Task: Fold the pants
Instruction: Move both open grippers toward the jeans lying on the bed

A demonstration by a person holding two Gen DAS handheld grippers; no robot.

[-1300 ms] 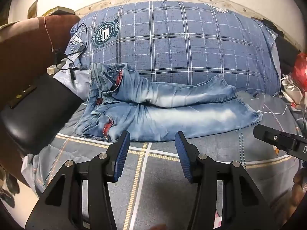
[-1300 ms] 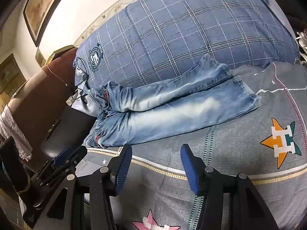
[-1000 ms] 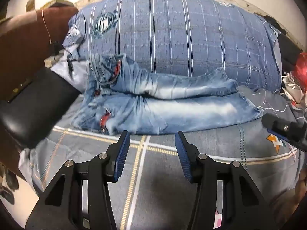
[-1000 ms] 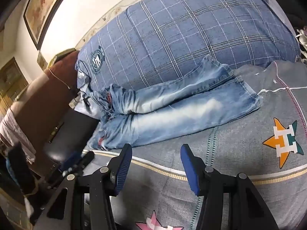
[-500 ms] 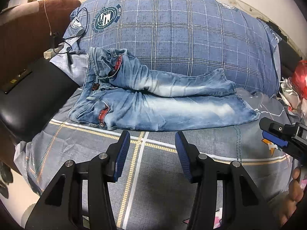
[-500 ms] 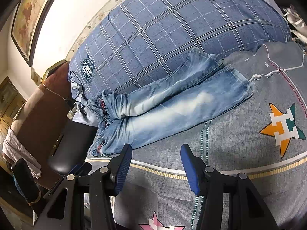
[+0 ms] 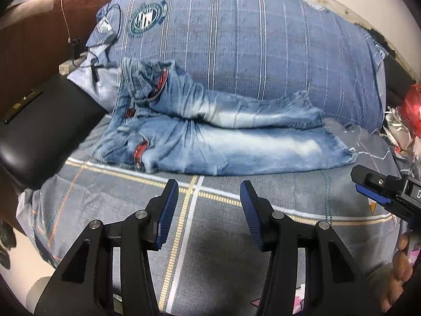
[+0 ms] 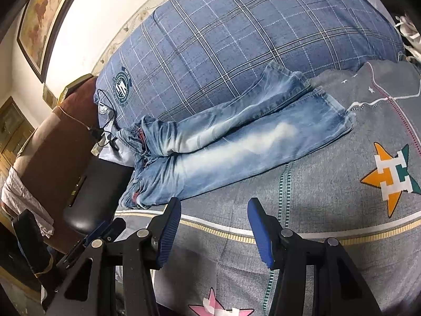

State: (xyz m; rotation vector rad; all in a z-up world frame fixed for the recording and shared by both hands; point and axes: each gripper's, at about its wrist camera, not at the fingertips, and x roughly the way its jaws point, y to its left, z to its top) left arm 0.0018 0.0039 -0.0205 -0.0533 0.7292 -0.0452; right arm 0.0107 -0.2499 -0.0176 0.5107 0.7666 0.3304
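Light blue jeans (image 7: 226,142) lie spread on the grey bedspread (image 7: 118,200), waistband at the left, legs running right. The far leg rests against a large blue plaid pillow (image 7: 236,50). My left gripper (image 7: 208,208) is open and empty, hovering over the bedspread just short of the jeans' near edge. My right gripper (image 8: 214,223) is open and empty, also short of the jeans (image 8: 236,144), nearer their waist end. The right gripper's tip also shows at the right edge of the left wrist view (image 7: 379,187).
A black padded bench (image 7: 39,123) and a brown headboard (image 7: 31,34) stand to the left of the bed. Cables (image 8: 105,121) lie by the pillow's left corner. Red and white clutter (image 7: 410,110) sits at the far right. The bedspread has star prints (image 8: 389,176).
The left gripper's view has drifted slightly, with the jeans lower and nearer than a second ago. The right gripper has edged left toward the waist end. Both stay open.
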